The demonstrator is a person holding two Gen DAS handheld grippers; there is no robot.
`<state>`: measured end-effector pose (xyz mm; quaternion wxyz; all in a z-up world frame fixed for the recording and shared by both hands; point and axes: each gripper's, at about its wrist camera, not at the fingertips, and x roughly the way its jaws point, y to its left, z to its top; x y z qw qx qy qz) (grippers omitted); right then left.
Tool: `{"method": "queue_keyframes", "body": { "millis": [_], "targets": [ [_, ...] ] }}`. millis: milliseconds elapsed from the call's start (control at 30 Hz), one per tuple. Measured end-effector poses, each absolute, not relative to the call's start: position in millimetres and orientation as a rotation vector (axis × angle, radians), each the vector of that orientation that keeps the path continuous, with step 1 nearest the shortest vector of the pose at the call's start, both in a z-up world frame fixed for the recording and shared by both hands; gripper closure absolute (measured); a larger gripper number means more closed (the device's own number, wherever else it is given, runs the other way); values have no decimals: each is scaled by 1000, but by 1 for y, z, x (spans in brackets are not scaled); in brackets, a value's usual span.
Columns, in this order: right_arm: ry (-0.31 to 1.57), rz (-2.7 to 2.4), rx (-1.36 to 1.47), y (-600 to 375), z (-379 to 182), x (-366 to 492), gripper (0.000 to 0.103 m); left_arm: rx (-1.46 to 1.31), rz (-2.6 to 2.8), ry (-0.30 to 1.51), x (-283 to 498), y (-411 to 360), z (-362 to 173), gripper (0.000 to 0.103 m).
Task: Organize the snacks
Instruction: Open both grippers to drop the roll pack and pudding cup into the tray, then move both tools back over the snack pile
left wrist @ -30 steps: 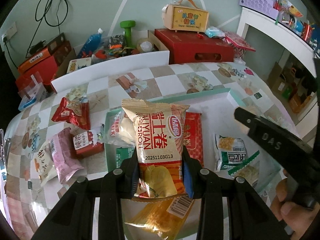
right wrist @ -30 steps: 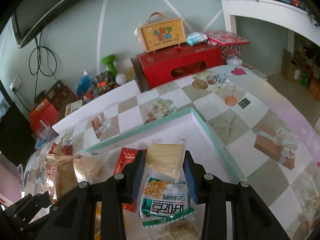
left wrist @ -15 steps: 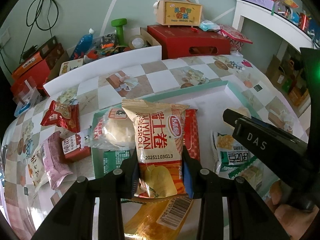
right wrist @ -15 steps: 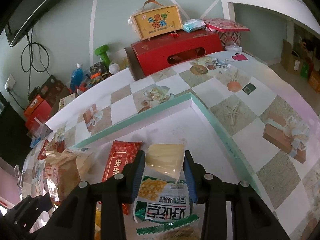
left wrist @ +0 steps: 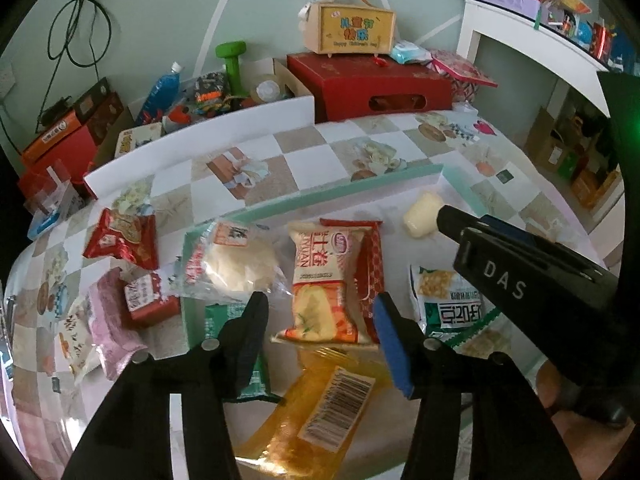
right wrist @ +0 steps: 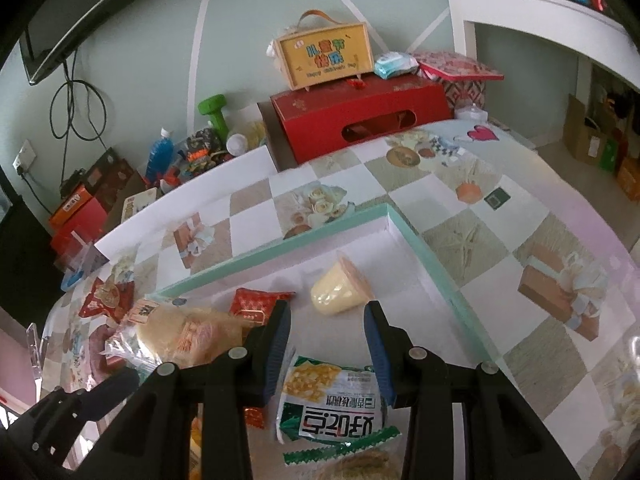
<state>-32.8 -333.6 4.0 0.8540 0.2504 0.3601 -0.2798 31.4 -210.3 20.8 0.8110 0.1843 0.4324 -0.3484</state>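
My left gripper [left wrist: 320, 312] is opening; the egg roll packet [left wrist: 328, 280] lies flat between its spread fingers, untouched by the pads. It rests on a red packet [left wrist: 370, 252] inside the white tray with a mint rim [left wrist: 360, 184]. My right gripper [right wrist: 328, 316] stands with its jaws apart and nothing between them. A pale yellow jelly cup [right wrist: 340, 292] lies on its side on the tray [right wrist: 280, 248] just beyond the tips. The left wrist view shows the same cup [left wrist: 420, 216] at the right gripper's nose.
In the tray also lie a wrapped bun [left wrist: 240, 260], a green-and-white corn packet [right wrist: 332, 400] and an orange packet with a barcode [left wrist: 320, 412]. Left of the tray on the cloth are a red packet [left wrist: 120, 236], a small red box [left wrist: 148, 296] and a pink packet [left wrist: 112, 320].
The left jaws have spread and the egg roll packet has dropped flat onto the tray. The jelly cup has left the right jaws and lies ahead of them.
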Motion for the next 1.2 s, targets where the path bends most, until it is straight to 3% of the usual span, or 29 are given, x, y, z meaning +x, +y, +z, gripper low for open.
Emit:
{"method": "queue_keyframes", "body": {
  "millis": [33,67,133,467,533,633,1200],
  "targets": [
    [754,-588,524,-333,6,-33,62,386,-740,923,32,-208,24,43],
    [751,-586,522,-333,9,-34,61,377,-735,925,34,-206,26,32],
    [755,-580,518,-331,10,-33,56,355,-724,927,37,-201,30,24],
    [800,-586,501,-330,2,-26,5,311,-610,970,56,-185,24,20],
    [798,-592,503,-331,1,-27,0,312,-588,969,59,-182,23,19],
    [795,-590,514,-333,0,-28,0,305,-561,972,63,-178,23,5],
    [758,-572,489,-324,10,-27,0,149,-416,945,97,-132,36,2]
  ]
}}
